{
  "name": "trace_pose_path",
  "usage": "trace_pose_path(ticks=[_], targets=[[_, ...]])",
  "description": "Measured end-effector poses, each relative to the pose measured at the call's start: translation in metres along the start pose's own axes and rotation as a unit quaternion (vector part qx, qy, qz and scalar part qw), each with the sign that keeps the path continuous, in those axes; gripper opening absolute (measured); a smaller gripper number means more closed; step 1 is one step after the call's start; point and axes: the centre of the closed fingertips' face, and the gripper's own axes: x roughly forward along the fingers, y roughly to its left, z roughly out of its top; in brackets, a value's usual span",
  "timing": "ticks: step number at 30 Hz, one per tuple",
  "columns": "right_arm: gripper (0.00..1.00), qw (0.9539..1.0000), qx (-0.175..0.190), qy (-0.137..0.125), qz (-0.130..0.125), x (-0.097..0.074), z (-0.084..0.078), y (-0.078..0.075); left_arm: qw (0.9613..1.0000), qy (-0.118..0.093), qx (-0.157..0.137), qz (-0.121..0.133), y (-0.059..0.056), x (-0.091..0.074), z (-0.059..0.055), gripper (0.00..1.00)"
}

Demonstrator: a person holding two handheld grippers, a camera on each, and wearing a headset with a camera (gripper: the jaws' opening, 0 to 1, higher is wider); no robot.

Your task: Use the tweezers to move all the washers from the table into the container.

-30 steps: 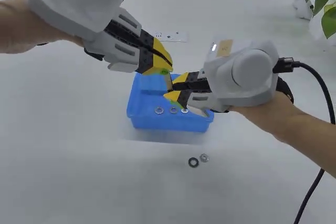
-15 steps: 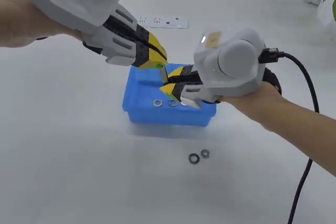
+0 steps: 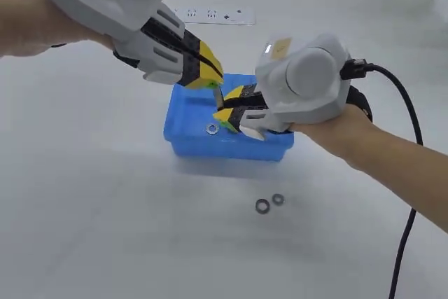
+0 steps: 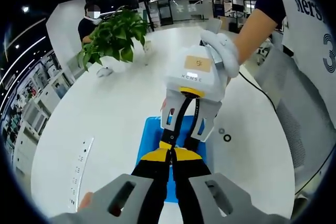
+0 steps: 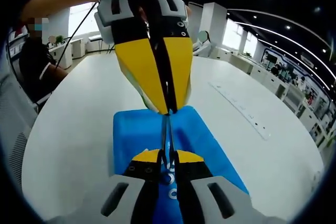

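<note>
Over the blue container [image 3: 183,125] my two grippers meet nose to nose. The left gripper [image 3: 210,78] comes from the upper left, its yellow jaws shut on the top of the thin metal tweezers [image 3: 219,96]. The right gripper [image 3: 227,115] comes from the right and is shut on the tweezers lower down, just above the container floor. One washer [image 3: 212,129] lies in the container beside the tips. Two washers [image 3: 262,206] [image 3: 278,199] lie on the table in front of it. The tweezers [image 5: 167,127] run between both pairs of jaws over the container [image 5: 197,137].
A white power strip [image 3: 213,15] lies on the table behind the container. The right gripper's black cable [image 3: 402,96] trails off to the right. A potted plant [image 4: 113,38] stands at the far side of the table, with a person behind it.
The right gripper has shifted a little left over the container and now covers two of the three washers seen inside before. The head camera has moved.
</note>
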Motion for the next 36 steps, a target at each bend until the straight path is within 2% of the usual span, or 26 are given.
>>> trace_pose_path(ticks=[9,17,22,29,32,36], targets=[[0.11,1.0000,0.001,0.002,0.003,0.001,-0.002,0.000,1.0000,0.004,-0.008,-0.003,-0.005,0.001,0.000,0.05],[0.12,1.0000,-0.002,0.004,-0.003,0.000,-0.002,-0.003,1.0000,0.004,-0.004,-0.005,-0.003,0.000,-0.001,0.05],[0.12,1.0000,-0.001,0.000,-0.002,-0.005,0.001,-0.003,1.0000,0.000,-0.001,-0.004,-0.004,-0.004,0.005,0.05],[0.10,0.9998,-0.018,-0.011,-0.006,-0.021,0.014,0.002,0.9998,-0.012,0.016,0.002,-0.013,-0.015,0.023,0.05],[0.10,0.9996,-0.020,-0.021,-0.003,-0.034,0.022,0.008,0.9994,-0.026,0.021,0.003,-0.022,-0.022,0.036,0.05],[0.09,0.9993,-0.021,-0.032,0.002,-0.049,0.028,0.018,0.9989,-0.036,0.031,0.005,-0.032,-0.030,0.047,0.05]])
